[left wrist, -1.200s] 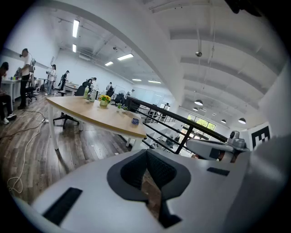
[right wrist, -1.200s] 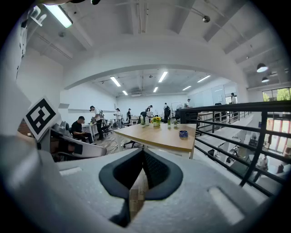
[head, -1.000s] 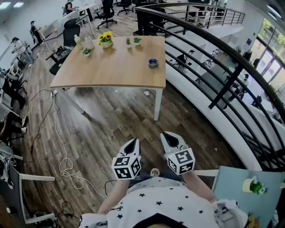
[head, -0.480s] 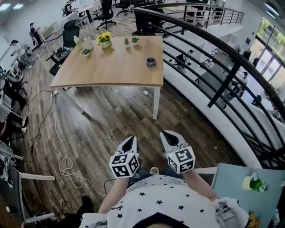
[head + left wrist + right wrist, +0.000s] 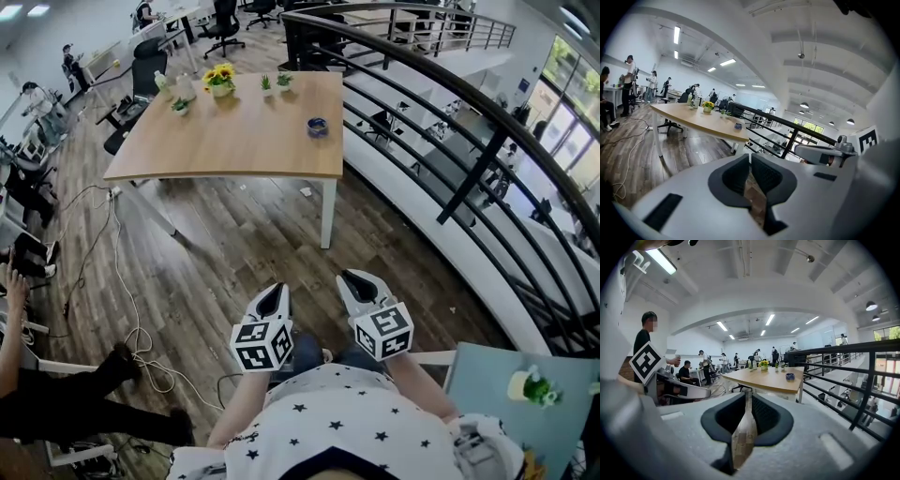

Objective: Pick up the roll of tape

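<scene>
The roll of tape (image 5: 317, 127) is a small blue ring lying near the right edge of the wooden table (image 5: 234, 150), far ahead of me. It also shows as a blue spot in the left gripper view (image 5: 738, 125) and the right gripper view (image 5: 790, 376). Both grippers hang close to my body over the wooden floor, well short of the table. My left gripper (image 5: 275, 298) is shut and holds nothing (image 5: 750, 157). My right gripper (image 5: 356, 284) has just been opening: a narrow slit shows between its jaws (image 5: 748, 394), with nothing in it.
A pot of yellow flowers (image 5: 221, 81) and small plants stand at the table's far end. A black railing (image 5: 450, 103) runs along the right. Cables (image 5: 131, 347) lie on the floor at left, beside a person's legs (image 5: 75, 403). A light-blue tabletop (image 5: 487, 394) sits at lower right.
A person's legs and arm have come into view at the lower left. The right gripper's cube has tilted slightly. Both grippers stay in about the same place.
</scene>
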Motion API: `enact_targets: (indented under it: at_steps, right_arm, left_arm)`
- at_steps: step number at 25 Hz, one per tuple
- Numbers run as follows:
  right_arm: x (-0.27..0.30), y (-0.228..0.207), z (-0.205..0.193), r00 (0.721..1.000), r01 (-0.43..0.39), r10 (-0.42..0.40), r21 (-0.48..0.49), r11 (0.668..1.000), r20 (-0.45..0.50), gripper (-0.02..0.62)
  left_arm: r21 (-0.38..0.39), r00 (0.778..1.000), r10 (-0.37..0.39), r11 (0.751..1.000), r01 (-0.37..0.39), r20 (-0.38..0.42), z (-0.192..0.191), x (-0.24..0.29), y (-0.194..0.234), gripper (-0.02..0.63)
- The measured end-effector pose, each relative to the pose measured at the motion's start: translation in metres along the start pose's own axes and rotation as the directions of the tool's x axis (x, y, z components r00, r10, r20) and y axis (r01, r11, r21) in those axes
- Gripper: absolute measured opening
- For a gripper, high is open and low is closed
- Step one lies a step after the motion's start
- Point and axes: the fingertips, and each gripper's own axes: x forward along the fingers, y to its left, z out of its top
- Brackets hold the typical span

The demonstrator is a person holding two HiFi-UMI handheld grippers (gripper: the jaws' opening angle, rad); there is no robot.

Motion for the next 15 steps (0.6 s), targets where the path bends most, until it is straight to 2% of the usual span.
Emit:
enact_targets:
  at_steps: [2, 5, 15]
  right_arm:
    - [0.001, -0.002, 0.0, 1.0, 0.001, -0.001, 0.001, 1.0, 0.001, 0.031]
    - [0.005, -0.005, 0.002, 1.0, -0.006, 0.006, 0.008, 1.0, 0.001, 0.048]
    - [0.029, -0.034, 0.01, 1.0, -0.025, 0.025, 0.051, 0.998, -0.002, 0.144]
  left_arm:
    - [0.0, 1.0, -0.001, 1.0, 0.001, 0.0, 0.001, 0.002, 0.0, 0.006]
    - [-0.004, 1.0, -0.007, 1.0, 0.007, -0.005, 0.005, 0.007, 0.002, 0.061]
    - [-0.015, 1.0, -0.019, 1.0, 0.019, 0.001, 0.022, 0.037, 0.004, 0.147]
